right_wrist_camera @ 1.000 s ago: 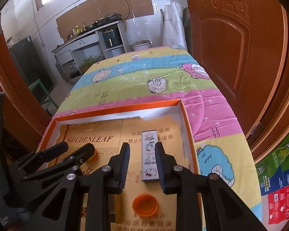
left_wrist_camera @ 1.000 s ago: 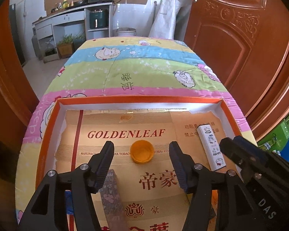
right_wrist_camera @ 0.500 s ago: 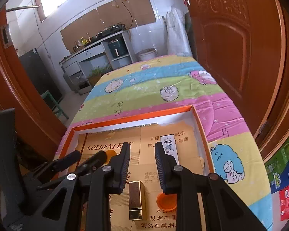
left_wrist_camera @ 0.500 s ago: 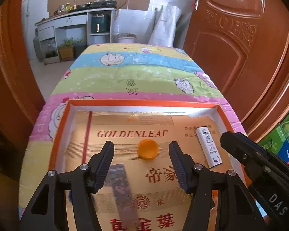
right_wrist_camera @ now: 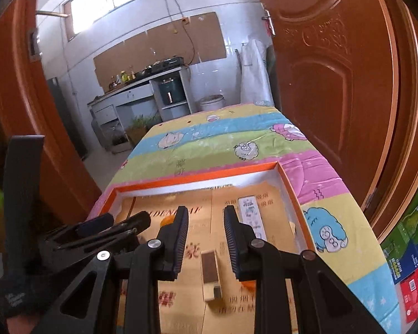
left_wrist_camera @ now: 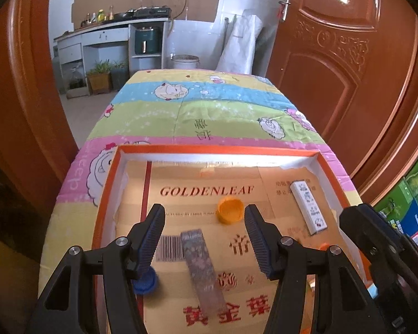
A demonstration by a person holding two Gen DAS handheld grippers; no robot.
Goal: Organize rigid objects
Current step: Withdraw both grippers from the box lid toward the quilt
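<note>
Cardboard lines the floor of the orange-rimmed tray (left_wrist_camera: 106,194) that sits on the cartoon-print quilt (left_wrist_camera: 209,105), and everything I have to sort lies inside it. My left gripper (left_wrist_camera: 203,222) hangs above the tray with its jaws spread wide and nothing between them. Just ahead of its right fingertip I see the orange cap (left_wrist_camera: 230,210), and below the gap lies a dark patterned box (left_wrist_camera: 202,267), long and flat, running toward the camera. A blue cap (left_wrist_camera: 145,279) sits on the cardboard beneath the left finger, partly hidden by it. Further right a white box (left_wrist_camera: 308,207) lies flat near the tray's right wall. My right gripper (right_wrist_camera: 204,228) is also spread apart and empty, held over the tray; a brown-topped box (right_wrist_camera: 209,274) rests on the cardboard below its gap, and the white box (right_wrist_camera: 250,213) shows just beyond its right finger. A second orange piece (right_wrist_camera: 248,284) peeks out under that finger; I cannot tell what it is.
</note>
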